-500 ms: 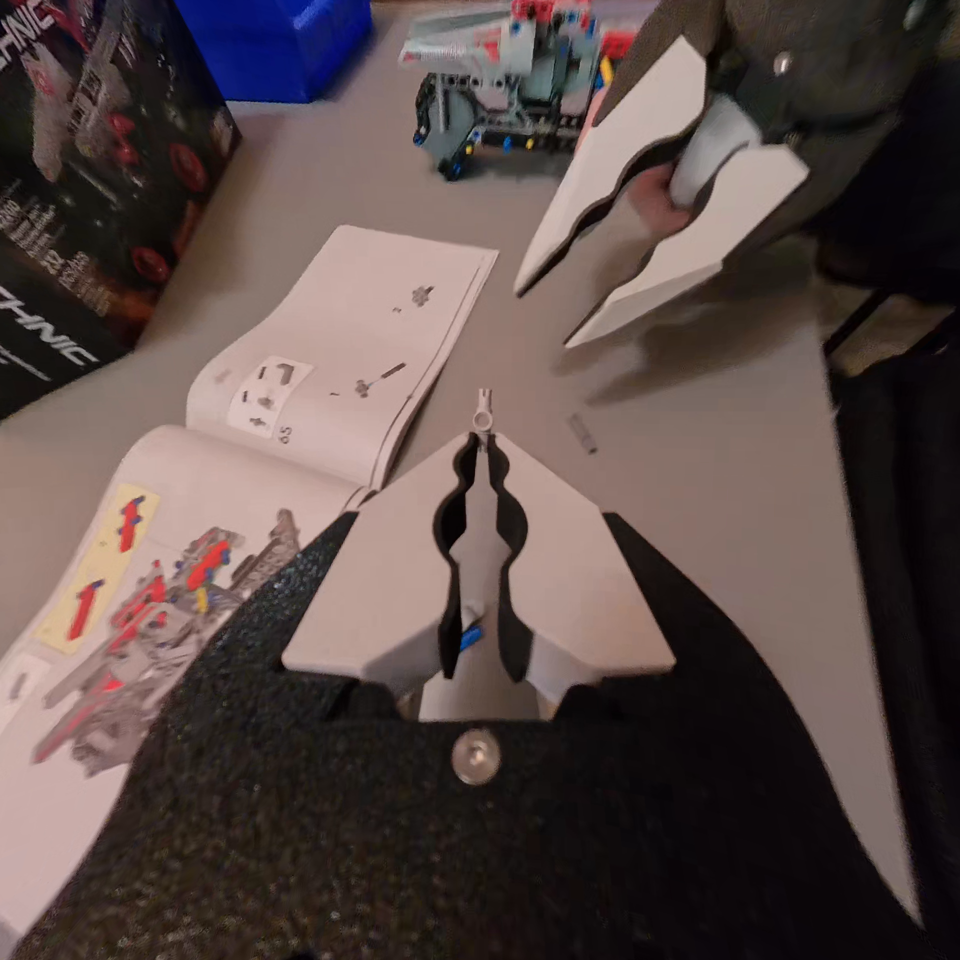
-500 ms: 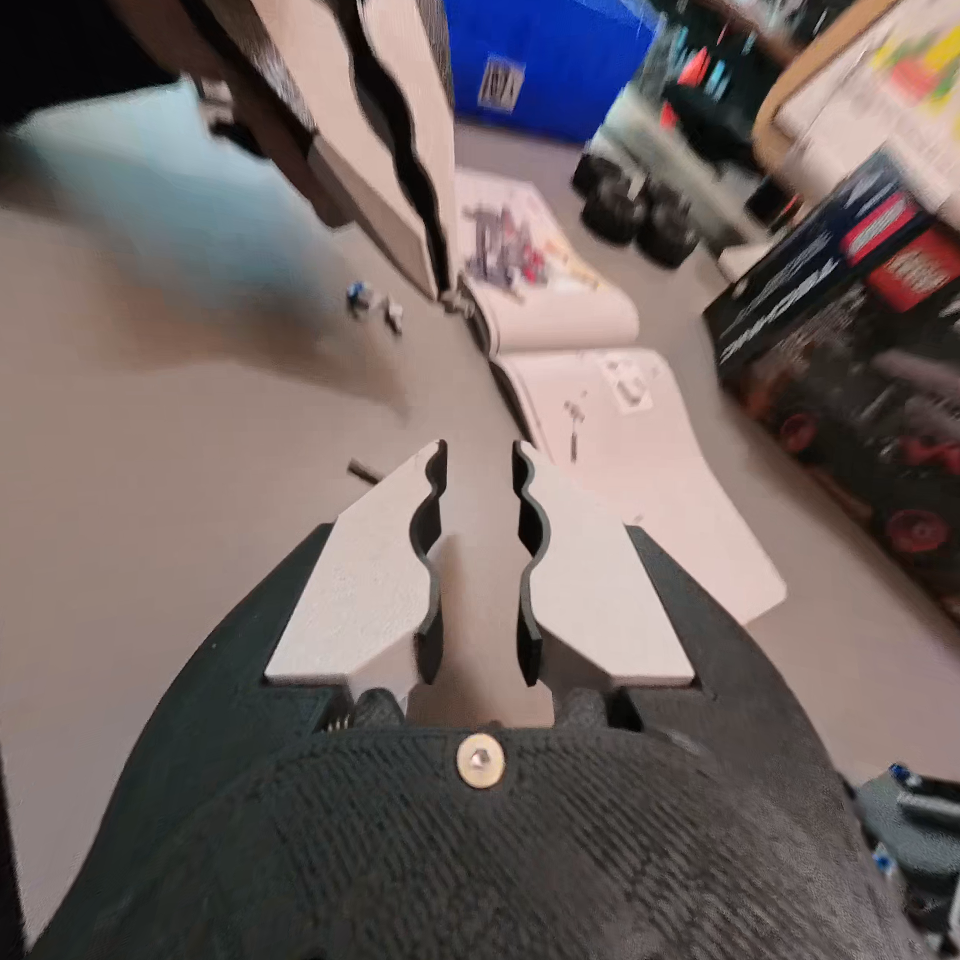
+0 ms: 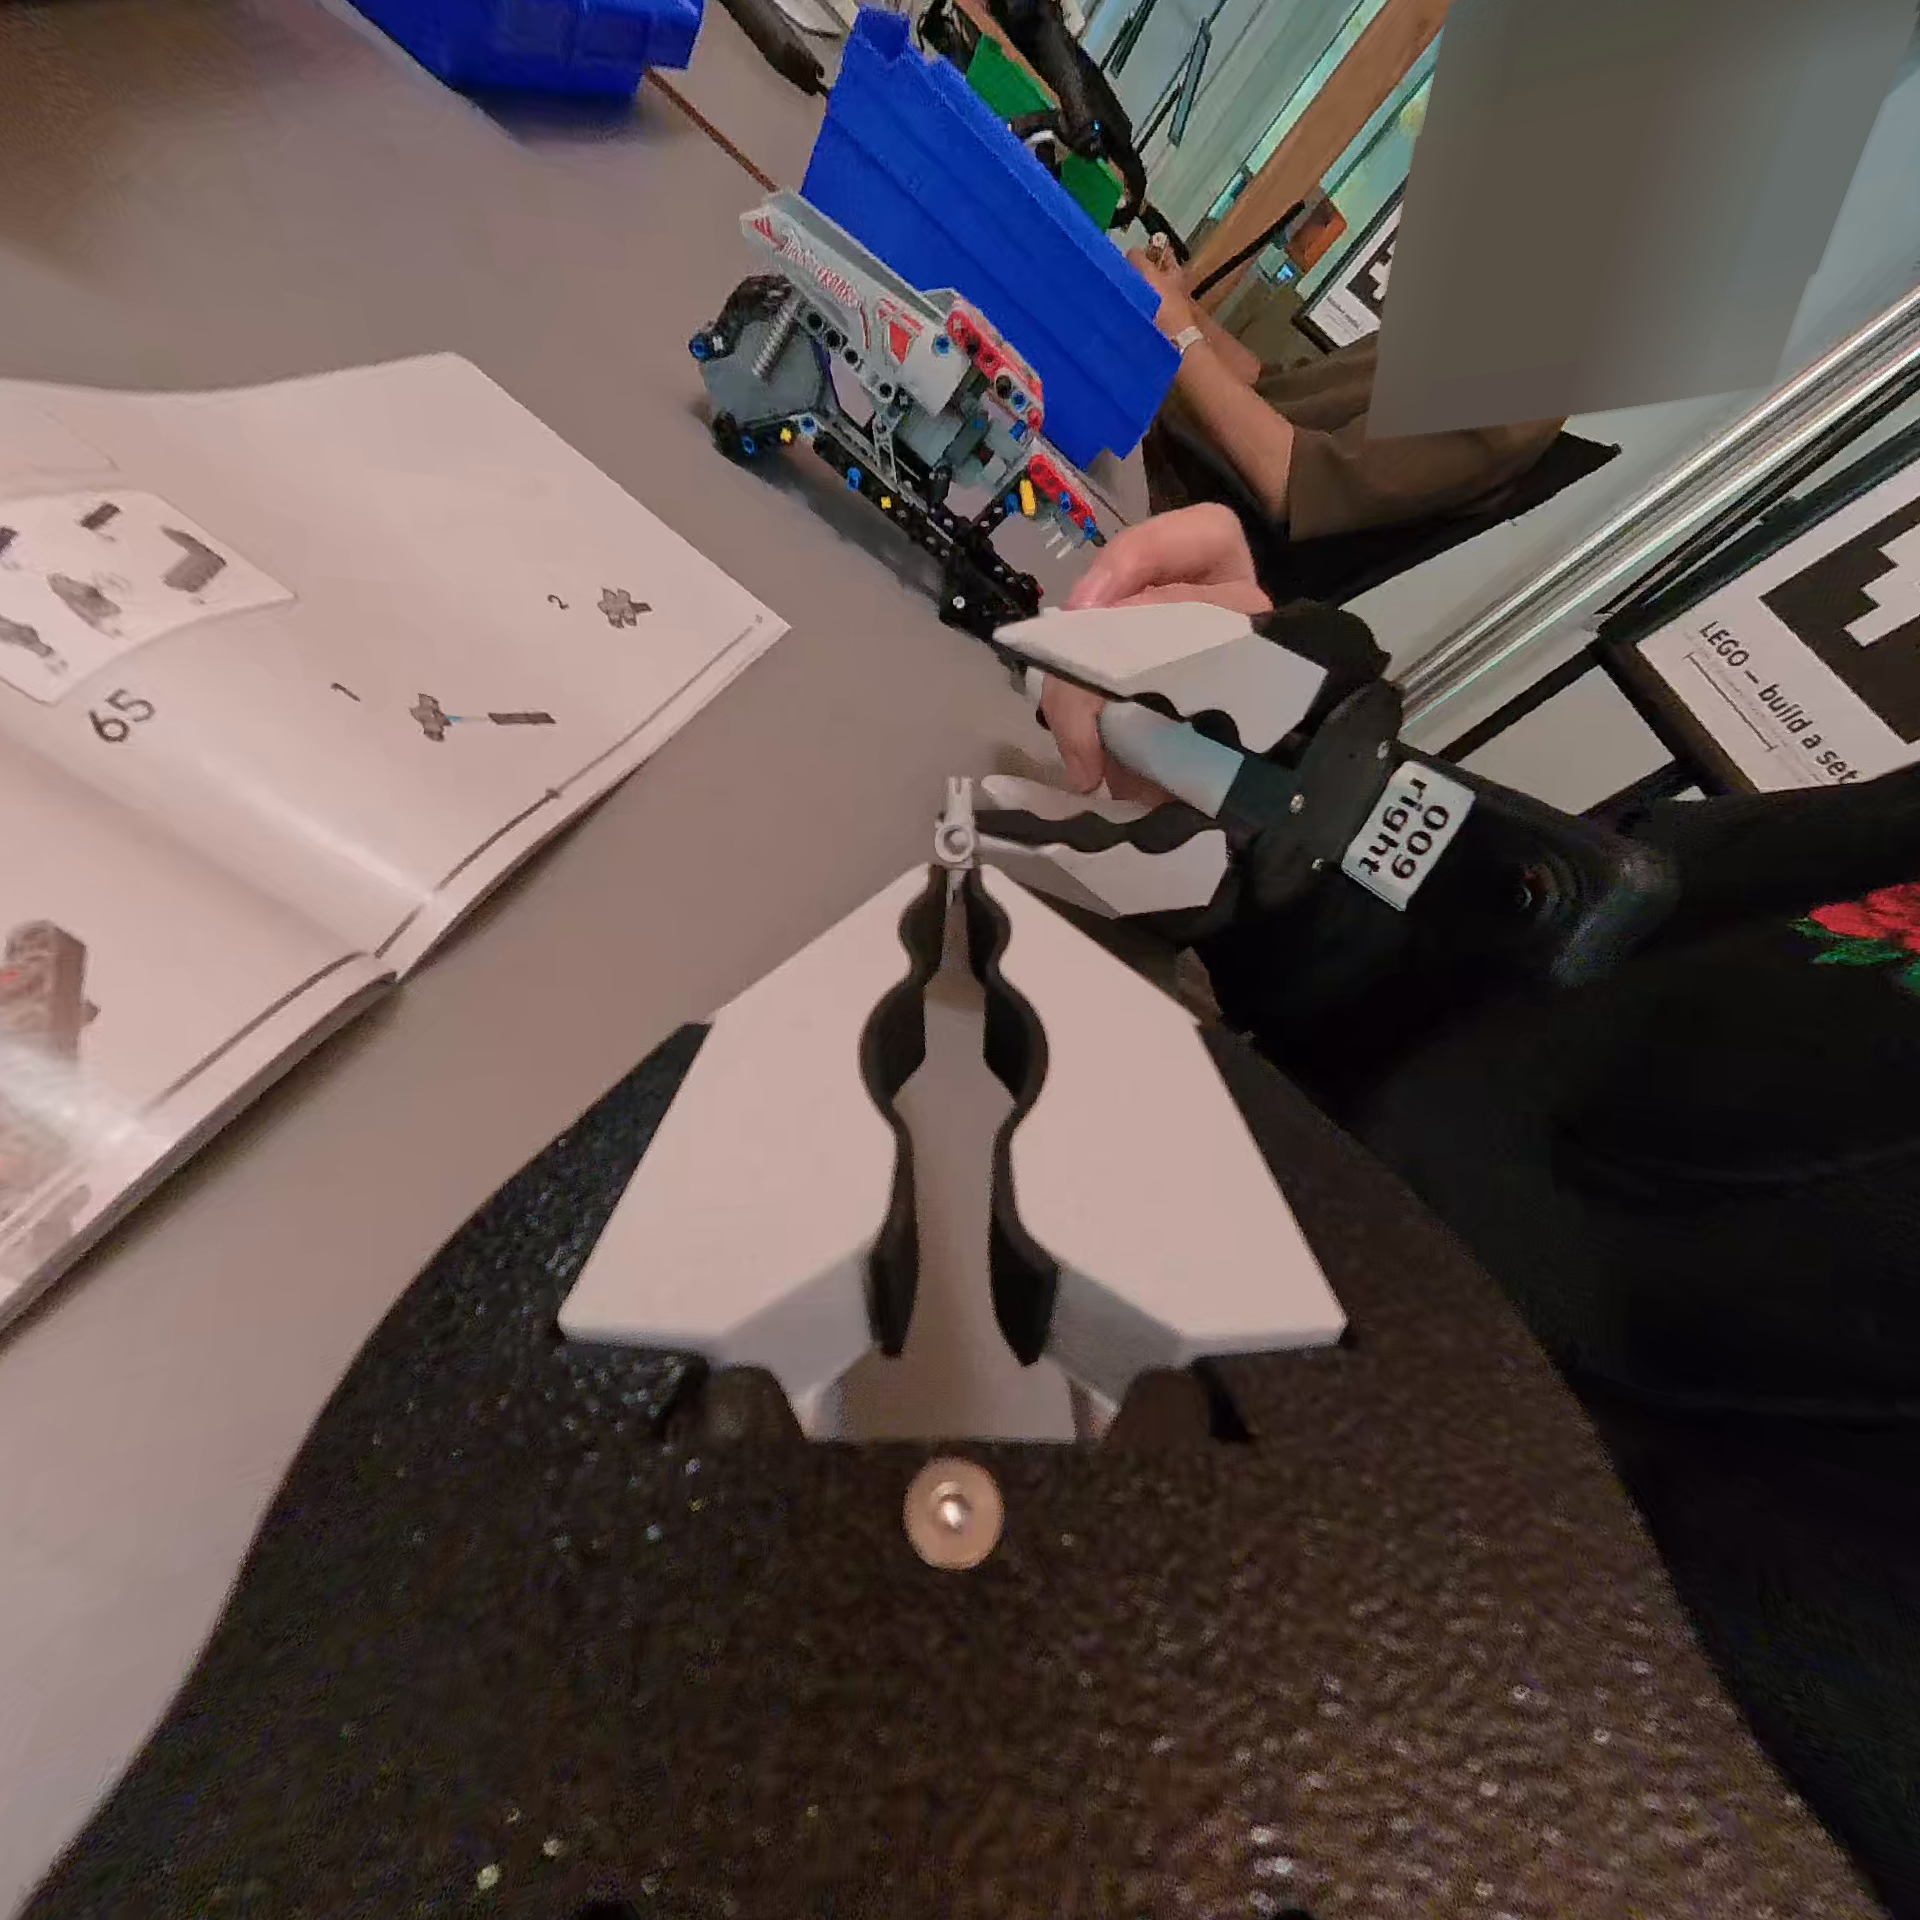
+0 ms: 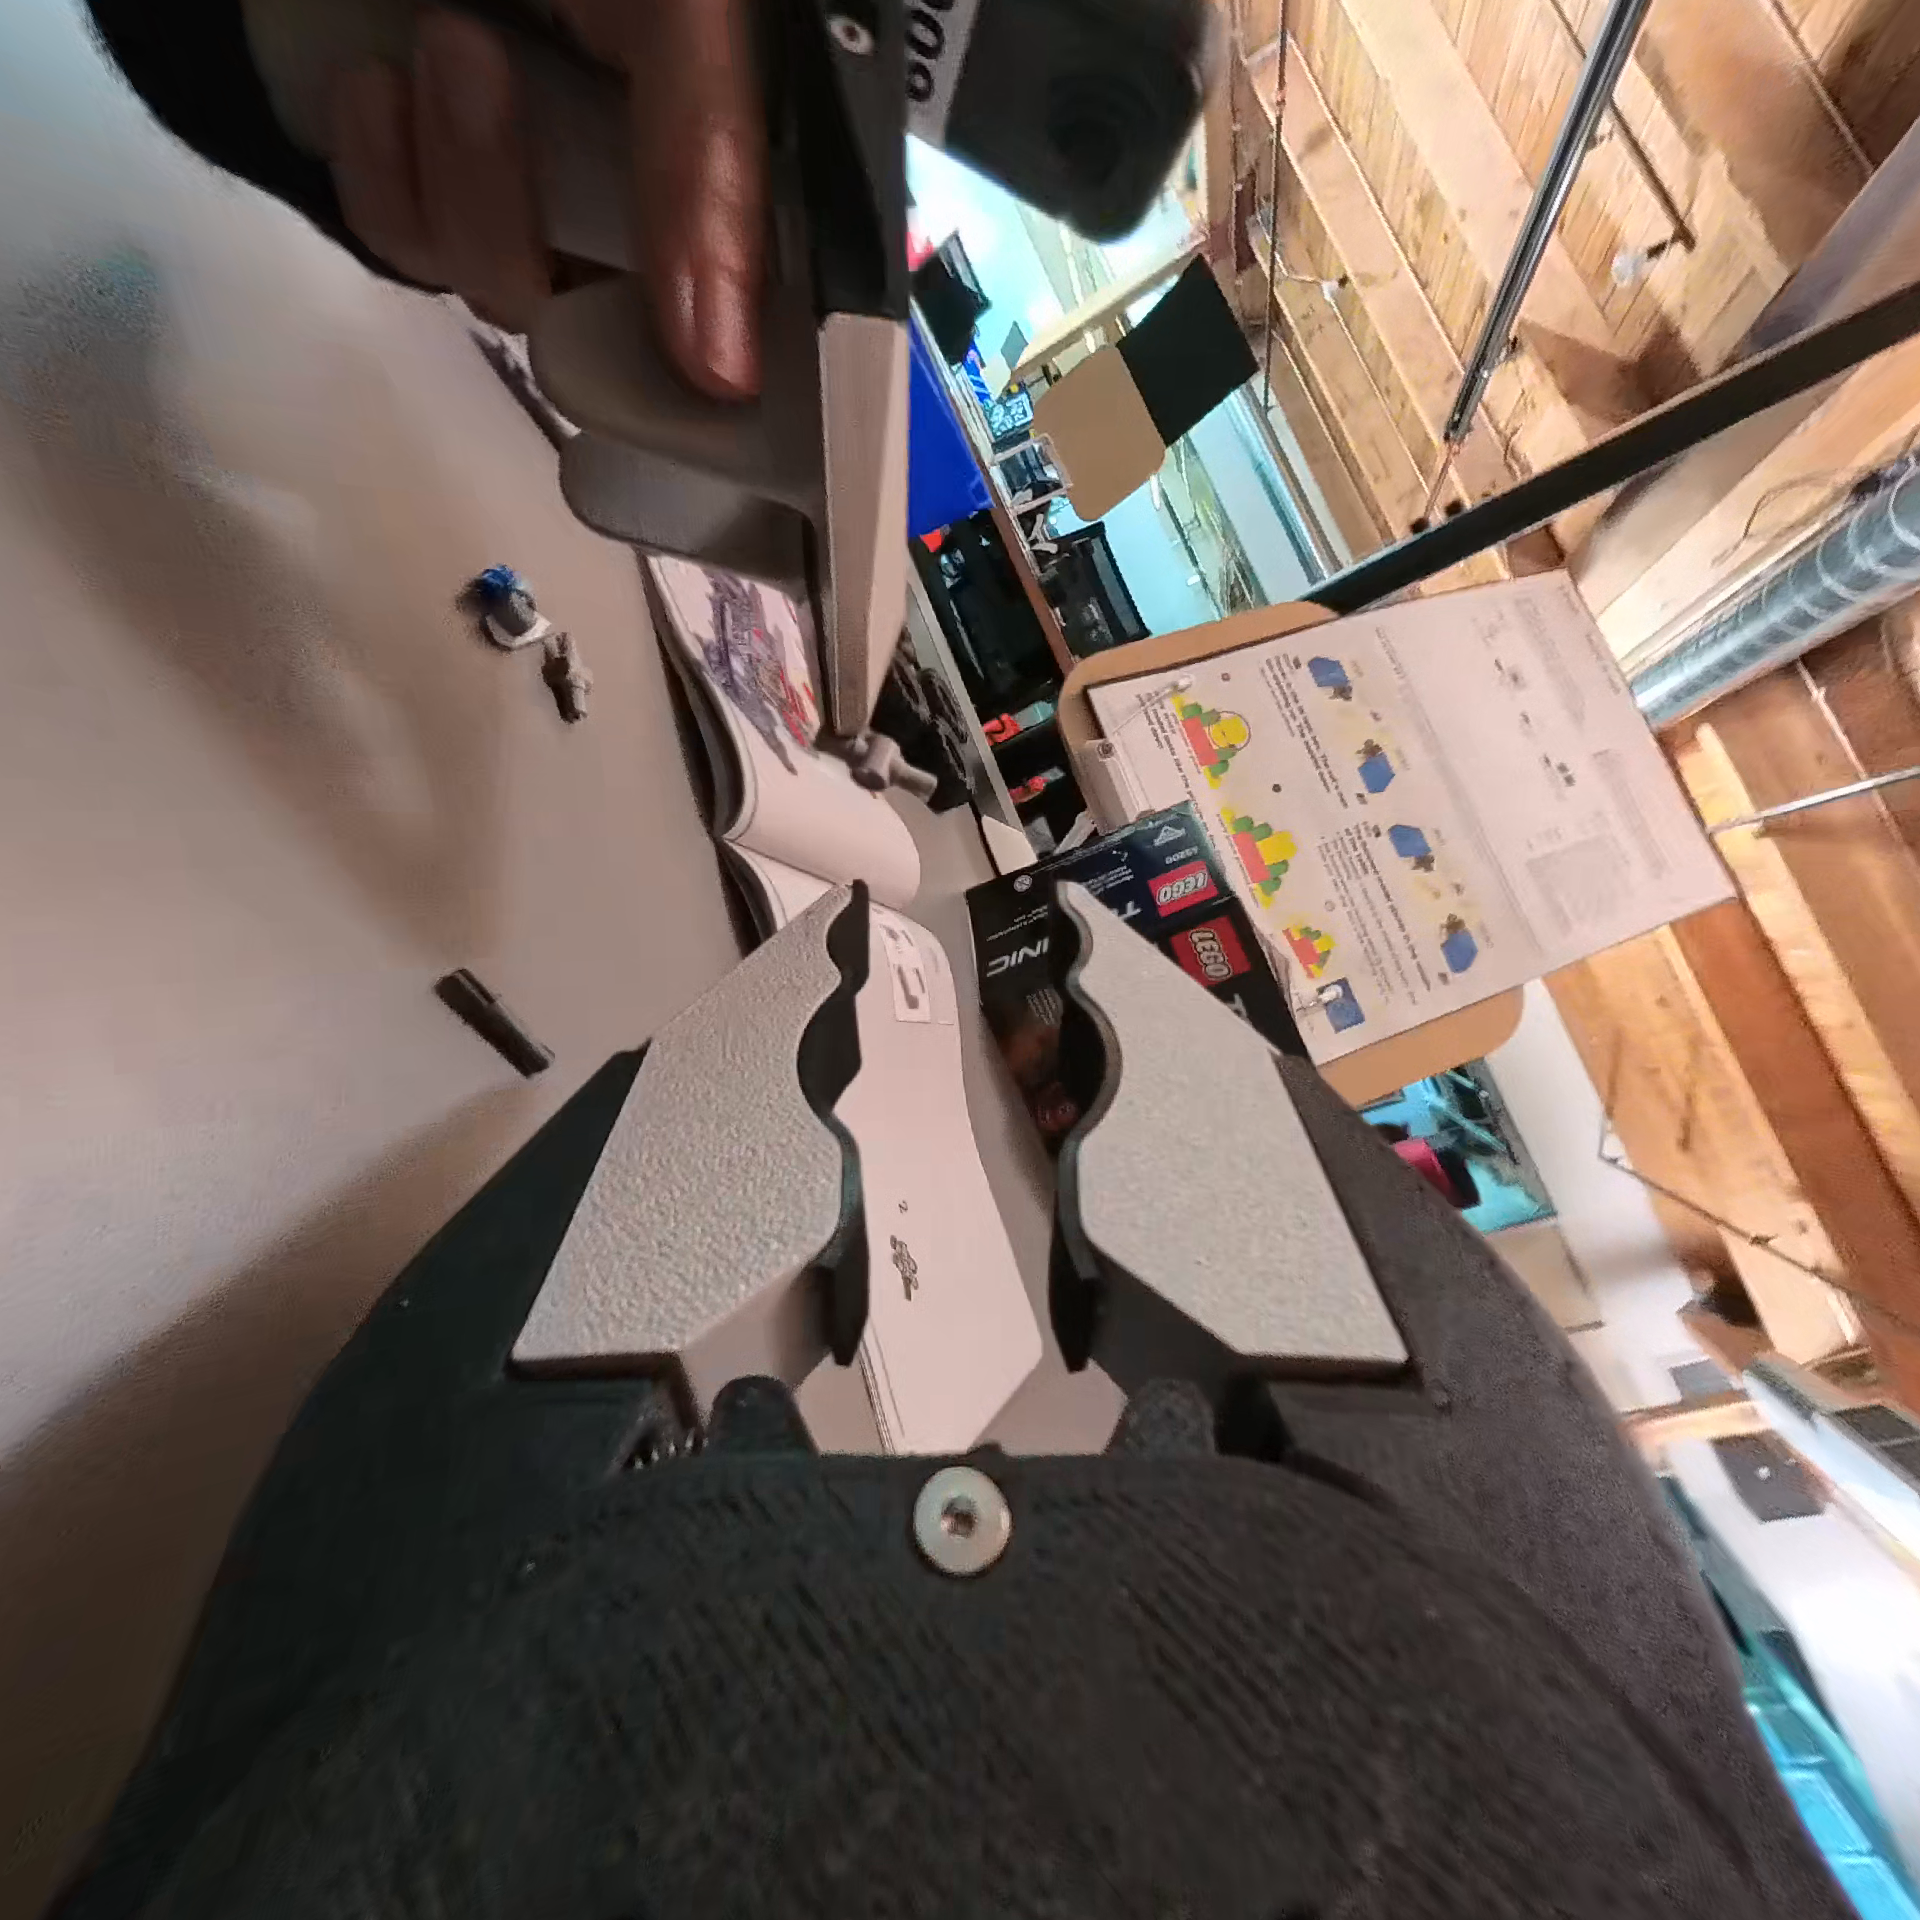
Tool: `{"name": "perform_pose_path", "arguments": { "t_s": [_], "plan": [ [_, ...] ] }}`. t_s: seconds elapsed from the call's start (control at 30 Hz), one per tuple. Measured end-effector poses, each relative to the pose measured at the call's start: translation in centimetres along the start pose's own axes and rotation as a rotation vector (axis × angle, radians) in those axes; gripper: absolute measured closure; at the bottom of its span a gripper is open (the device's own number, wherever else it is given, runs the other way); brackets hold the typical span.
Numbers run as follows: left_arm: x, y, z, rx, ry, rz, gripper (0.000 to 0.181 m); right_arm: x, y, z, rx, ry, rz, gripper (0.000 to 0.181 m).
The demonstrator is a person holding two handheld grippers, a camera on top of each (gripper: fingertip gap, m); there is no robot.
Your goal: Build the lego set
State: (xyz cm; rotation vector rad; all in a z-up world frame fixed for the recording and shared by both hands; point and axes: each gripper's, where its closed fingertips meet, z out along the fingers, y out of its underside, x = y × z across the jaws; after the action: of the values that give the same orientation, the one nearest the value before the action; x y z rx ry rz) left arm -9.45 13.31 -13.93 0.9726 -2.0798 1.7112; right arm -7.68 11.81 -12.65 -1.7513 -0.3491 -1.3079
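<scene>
My left gripper [image 3: 954, 881] is shut on a small light grey connector piece [image 3: 956, 826] that sticks out past its tips, held above the grey table [image 3: 436, 177]. My right gripper [image 3: 995, 727] is open and turned on its side just right of the piece, its lower finger close beside it. In the right wrist view the right gripper [image 4: 961, 899] is open and empty. The left gripper [image 4: 854, 717] hangs ahead of it, edge-on, with the grey piece [image 4: 881, 767] at its tip. The partly built grey, red and black model [image 3: 883, 384] stands at the back.
The open instruction booklet [image 3: 364, 644] lies left, also seen in the right wrist view [image 4: 935, 1226]. Loose on the table: a blue-and-grey part [image 4: 501, 608], a grey pin [image 4: 567, 677], a black axle [image 4: 494, 1023]. Blue bins [image 3: 977, 239], a set box [image 4: 1153, 935], and a poster board [image 4: 1403, 821] stand behind. Less than 4 cm separates the two grippers' tips.
The right gripper has rolled onto its side, opened wider and come close to the left gripper's tip. The left gripper has lifted and turned, still holding the grey piece.
</scene>
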Motion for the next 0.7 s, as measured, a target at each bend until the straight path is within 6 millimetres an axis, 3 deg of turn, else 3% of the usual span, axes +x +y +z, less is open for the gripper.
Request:
{"name": "perform_pose_path", "arguments": {
  "t_s": [0.23, 0.37, 0.53, 0.7],
  "plan": [
    [0.4, 0.4, 0.5, -0.015, 0.028, -0.045, 0.18, -1.6, -0.8, 0.2, 0.022, 0.002, -0.158, 0.146],
    [0.8, 0.5, 0.8, -0.017, 0.052, -0.062, 0.18, -1.4, -1.2, 0.3, 0.03, 0.046, -0.197, 0.151],
    [0.9, 1.1, 1.2, -0.049, 0.062, -0.08, 0.18, -1.2, -1.5, 0.1, 0.038, 0.12, -0.378, 0.149],
    [0.8, 1.3, 1.6, -0.054, 0.061, -0.092, 0.18, -2.4, -0.9, 0.5, -0.002, 0.11, -0.523, 0.168]
  ]
}}
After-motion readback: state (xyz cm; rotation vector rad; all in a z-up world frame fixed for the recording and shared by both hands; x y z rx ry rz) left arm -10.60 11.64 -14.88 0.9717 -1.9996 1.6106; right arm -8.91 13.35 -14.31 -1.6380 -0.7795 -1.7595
